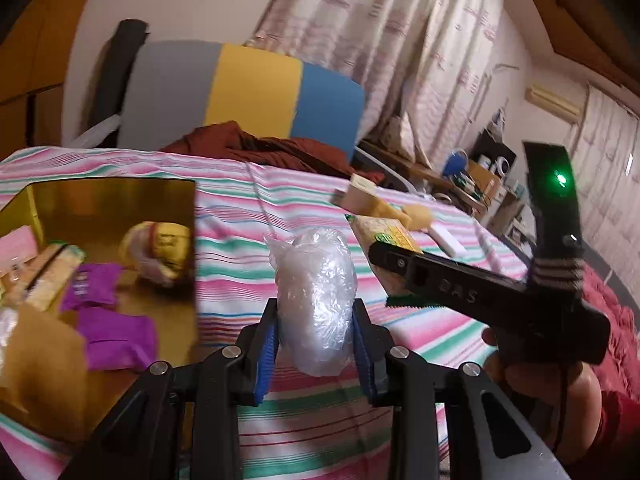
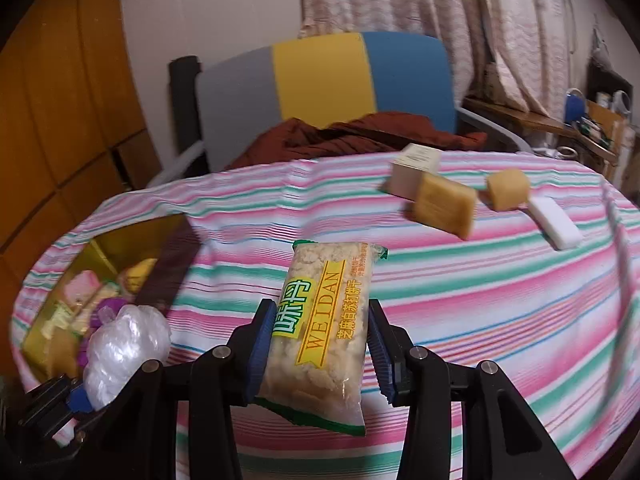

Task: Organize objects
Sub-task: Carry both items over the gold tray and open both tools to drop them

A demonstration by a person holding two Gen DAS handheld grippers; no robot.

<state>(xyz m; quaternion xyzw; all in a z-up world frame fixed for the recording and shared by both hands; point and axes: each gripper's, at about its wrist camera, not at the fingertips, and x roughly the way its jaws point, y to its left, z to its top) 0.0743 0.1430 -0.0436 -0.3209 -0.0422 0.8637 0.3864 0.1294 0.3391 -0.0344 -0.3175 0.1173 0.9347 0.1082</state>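
Note:
My left gripper (image 1: 316, 344) is shut on a clear crinkled plastic bundle (image 1: 316, 292), held above the striped cloth just right of a gold box (image 1: 112, 200). The box holds purple packets (image 1: 116, 336), a yellow-wrapped snack (image 1: 160, 248) and other packets. My right gripper (image 2: 318, 344) is shut on a biscuit packet (image 2: 320, 320) with a green and yellow label, held over the cloth. In the right wrist view the left gripper (image 2: 86, 392) with its bundle (image 2: 128, 344) sits at the lower left, beside the gold box (image 2: 100, 280). The right gripper (image 1: 384, 256) crosses the left wrist view at right.
The table's striped cloth (image 2: 480, 280) carries a beige box (image 2: 412, 172), two tan blocks (image 2: 444, 204), and a white block (image 2: 554, 224) at the far right. A chair (image 2: 328, 80) with a red-brown cloth (image 2: 360, 132) stands behind. A cluttered side table (image 2: 580, 120) is far right.

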